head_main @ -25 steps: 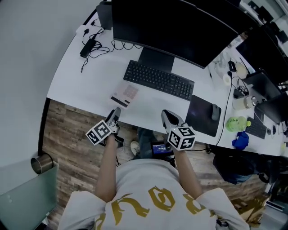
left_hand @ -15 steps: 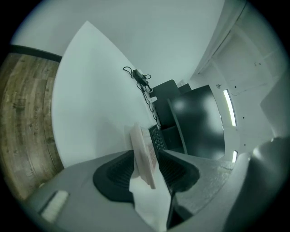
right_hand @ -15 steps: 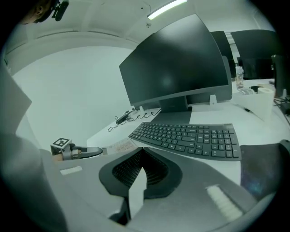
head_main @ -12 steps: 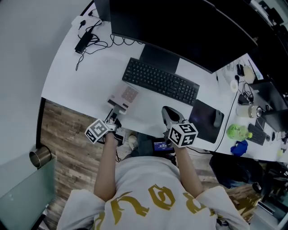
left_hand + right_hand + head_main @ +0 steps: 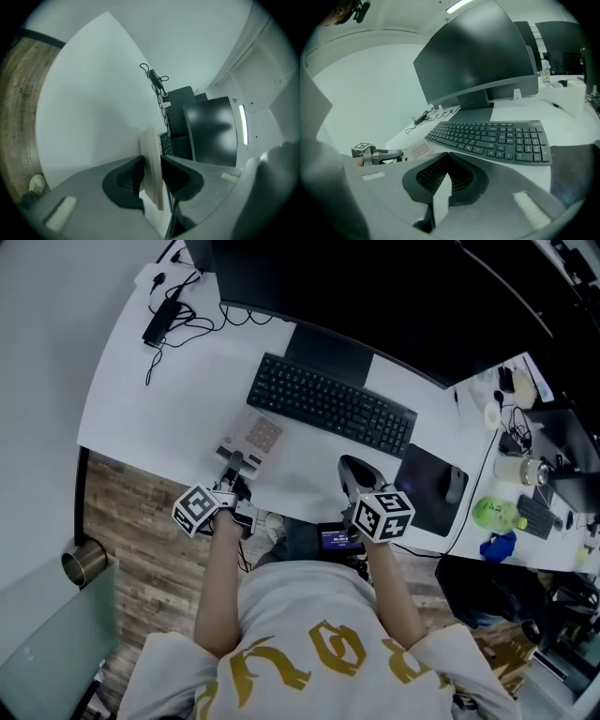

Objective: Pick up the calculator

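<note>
1. Left gripper (image 5: 234, 467) is closing its jaws on the near end of the calculator (image 5: 253, 439), with a pad against each face.
2. Calculator lies on the white worktop (image 5: 178, 381) near its front edge, just in front of the keyboard's (image 5: 333, 404) left end.
3. Right gripper (image 5: 354, 476) hovers over the front edge, clenched on nothing.
4. Wooden floor (image 5: 131, 521) shows beyond the front edge; a dark monitor (image 5: 375, 296) fills the back.

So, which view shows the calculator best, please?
The head view: calculator lies face up, keys showing. The left gripper view shows only its edge inside the closing left claw; the right gripper view, a small patch.
</note>
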`<state>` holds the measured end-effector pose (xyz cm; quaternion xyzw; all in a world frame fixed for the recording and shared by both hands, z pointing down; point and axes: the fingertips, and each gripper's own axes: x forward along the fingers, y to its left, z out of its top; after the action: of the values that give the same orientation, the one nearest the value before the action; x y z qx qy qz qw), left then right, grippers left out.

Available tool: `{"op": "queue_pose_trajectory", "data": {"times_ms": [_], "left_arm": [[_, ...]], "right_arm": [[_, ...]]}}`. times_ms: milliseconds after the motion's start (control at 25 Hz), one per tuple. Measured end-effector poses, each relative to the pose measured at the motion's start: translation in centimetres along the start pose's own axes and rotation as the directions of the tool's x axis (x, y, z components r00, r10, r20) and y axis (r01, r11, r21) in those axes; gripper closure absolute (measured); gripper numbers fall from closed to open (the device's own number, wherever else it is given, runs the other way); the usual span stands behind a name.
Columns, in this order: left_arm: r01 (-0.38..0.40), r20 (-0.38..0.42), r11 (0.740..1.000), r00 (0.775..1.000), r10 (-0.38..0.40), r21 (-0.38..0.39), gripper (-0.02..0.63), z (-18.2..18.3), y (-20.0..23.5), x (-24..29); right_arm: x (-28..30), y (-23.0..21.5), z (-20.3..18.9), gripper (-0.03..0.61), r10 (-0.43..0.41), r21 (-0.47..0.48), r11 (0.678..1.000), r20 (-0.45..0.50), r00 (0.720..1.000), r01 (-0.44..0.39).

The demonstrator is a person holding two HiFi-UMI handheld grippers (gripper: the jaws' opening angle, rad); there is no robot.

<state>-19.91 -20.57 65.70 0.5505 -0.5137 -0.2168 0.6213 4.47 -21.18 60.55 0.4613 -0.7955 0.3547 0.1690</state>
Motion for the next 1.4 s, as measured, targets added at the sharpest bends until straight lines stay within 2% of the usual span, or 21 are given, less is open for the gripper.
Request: {"op": "queue_pose_trajectory", "data": {"times_ms": [200, 600, 840, 1200, 1400], "left_arm": [[-0.006, 0.01, 0.999, 1.0, 0.006, -0.044, 0.422, 0.0, 0.4, 0.0], [-0.001, 0.007, 0.998, 1.0, 0.001, -0.061, 0.426, 0.1, 0.3, -0.6], [0.04, 0.022, 0.997, 0.999, -0.039, -0.059, 0.426, 0.1, -1.4, -2.5], [0.125, 0.047, 0.991, 0.991, -0.123, -0.05, 0.426, -0.2, -4.5, -5.5], [0.172, 0.049, 0.984, 0.984, -0.17, -0.042, 0.426, -0.8, -6.2, -7.2]], "right_arm": [[-0.1, -0.3, -0.4, 0.557, 0.0, 0.0, 1.0, -0.012, 1.0, 0.0], [-0.7, 0.7, 0.5, 0.557, 0.0, -0.001, 1.0, 0.037, 0.999, 0.0], [-2.3, 1.9, 1.7, 0.557, -0.016, 0.008, 1.0, 0.099, 0.995, 0.015], [-4.4, 5.5, 2.2, 0.557, 0.025, -0.083, 0.996, 0.126, 0.992, -0.014], [-5.5, 6.4, 2.0, 0.557, 0.012, -0.12, 0.993, 0.146, 0.989, 0.006]]}}
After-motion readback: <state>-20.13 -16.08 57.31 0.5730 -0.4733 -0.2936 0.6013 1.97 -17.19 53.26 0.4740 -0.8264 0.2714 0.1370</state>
